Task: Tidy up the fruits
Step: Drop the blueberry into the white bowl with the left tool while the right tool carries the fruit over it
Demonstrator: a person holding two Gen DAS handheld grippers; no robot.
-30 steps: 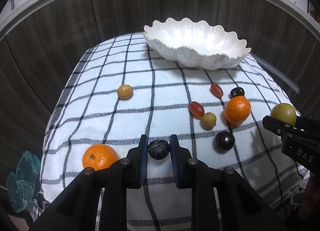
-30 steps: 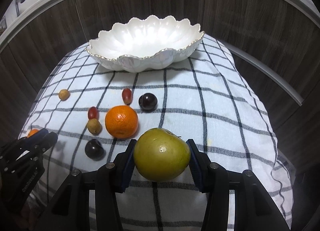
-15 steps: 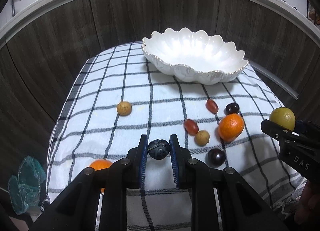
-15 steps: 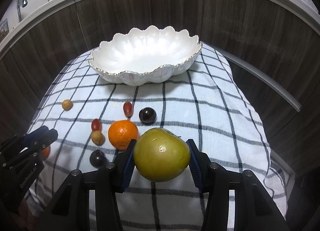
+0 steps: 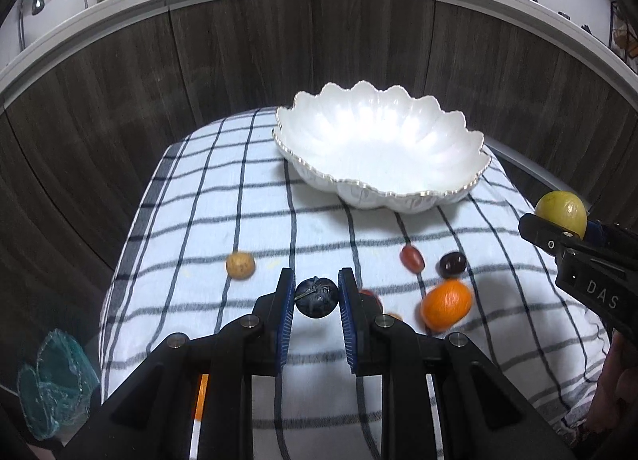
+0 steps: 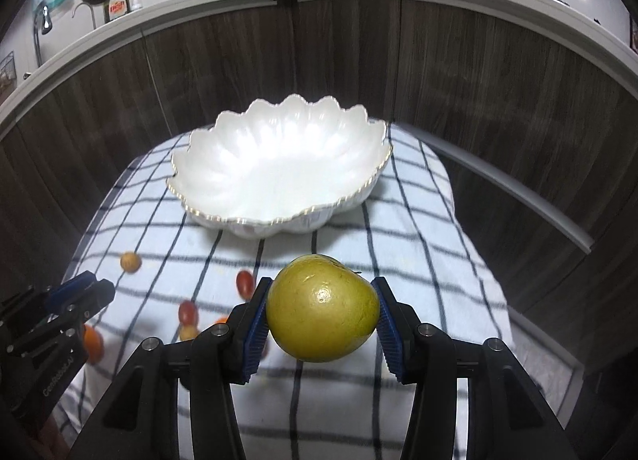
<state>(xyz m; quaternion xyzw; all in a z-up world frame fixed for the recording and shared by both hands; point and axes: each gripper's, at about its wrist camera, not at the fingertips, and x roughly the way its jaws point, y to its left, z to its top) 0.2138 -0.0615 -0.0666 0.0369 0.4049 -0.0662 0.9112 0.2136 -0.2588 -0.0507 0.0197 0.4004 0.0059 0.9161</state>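
Note:
My left gripper (image 5: 317, 296) is shut on a small dark plum (image 5: 316, 297), held above the checked cloth. My right gripper (image 6: 322, 318) is shut on a large yellow-green fruit (image 6: 322, 307), also seen at the right of the left wrist view (image 5: 561, 211). The white scalloped bowl (image 5: 382, 157) stands empty at the far end of the cloth; it also shows in the right wrist view (image 6: 279, 165). On the cloth lie an orange (image 5: 446, 305), a red grape (image 5: 411, 258), a dark plum (image 5: 452, 264) and a small tan fruit (image 5: 240, 265).
The table is draped in a white cloth with dark checks (image 5: 223, 197), with dark wood panels behind. A second orange (image 6: 92, 344) lies near the front left, partly hidden by the left gripper. A teal mesh bag (image 5: 52, 380) sits off the table's left.
Both grippers have risen and moved toward the bowl with their fruits held. The bowl now appears nearer and the loose fruits lower in both views.

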